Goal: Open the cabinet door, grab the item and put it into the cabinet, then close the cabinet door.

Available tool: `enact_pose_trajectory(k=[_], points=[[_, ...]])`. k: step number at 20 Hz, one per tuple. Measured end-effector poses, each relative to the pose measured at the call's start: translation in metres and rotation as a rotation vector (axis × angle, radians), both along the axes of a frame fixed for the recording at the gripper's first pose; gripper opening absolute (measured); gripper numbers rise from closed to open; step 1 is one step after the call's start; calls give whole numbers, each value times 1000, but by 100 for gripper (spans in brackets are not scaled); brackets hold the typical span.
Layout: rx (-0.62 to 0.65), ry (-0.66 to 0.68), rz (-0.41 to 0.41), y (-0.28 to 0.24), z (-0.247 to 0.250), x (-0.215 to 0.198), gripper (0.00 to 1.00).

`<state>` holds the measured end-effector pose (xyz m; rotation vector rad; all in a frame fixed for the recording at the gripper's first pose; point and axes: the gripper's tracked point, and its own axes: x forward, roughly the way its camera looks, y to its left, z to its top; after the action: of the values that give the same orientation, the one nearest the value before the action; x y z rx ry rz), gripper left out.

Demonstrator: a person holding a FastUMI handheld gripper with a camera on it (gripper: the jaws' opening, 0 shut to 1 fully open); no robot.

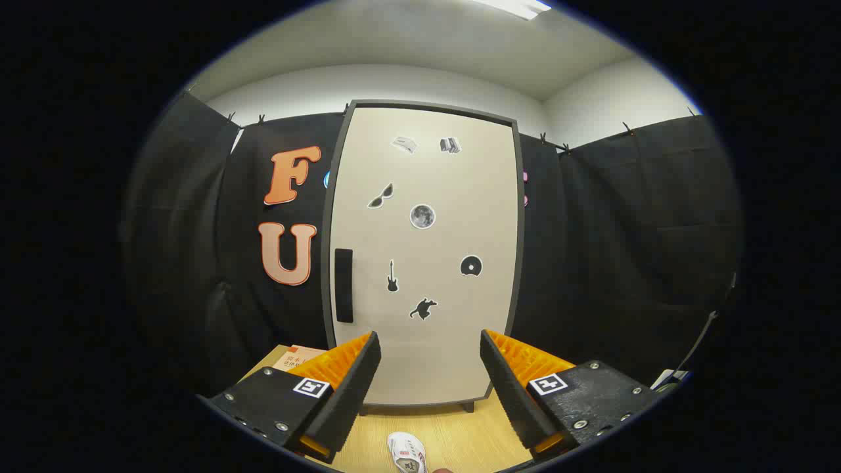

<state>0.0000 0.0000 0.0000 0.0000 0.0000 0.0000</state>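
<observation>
My fingers (430,368) stand wide apart with nothing between them, and open air runs ahead to the cabinet door (424,256), which is shut and blocks the inside. Its dark handle (344,285) sits at the door's left edge with free room in front. On the wooden table (460,433), a small white packet (406,452) lies below my fingers, and an orange box (297,358) sits beyond my left finger.

A wooden table (453,437) carries a cardboard box (299,358) at its far left corner. A ceiling light (519,6) glows above white walls (394,82).
</observation>
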Motion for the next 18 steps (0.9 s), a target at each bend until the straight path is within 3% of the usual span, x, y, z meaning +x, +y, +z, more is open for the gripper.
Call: enact_pose_trajectory(k=[18], points=[[5,15,8,4,1,9,95]])
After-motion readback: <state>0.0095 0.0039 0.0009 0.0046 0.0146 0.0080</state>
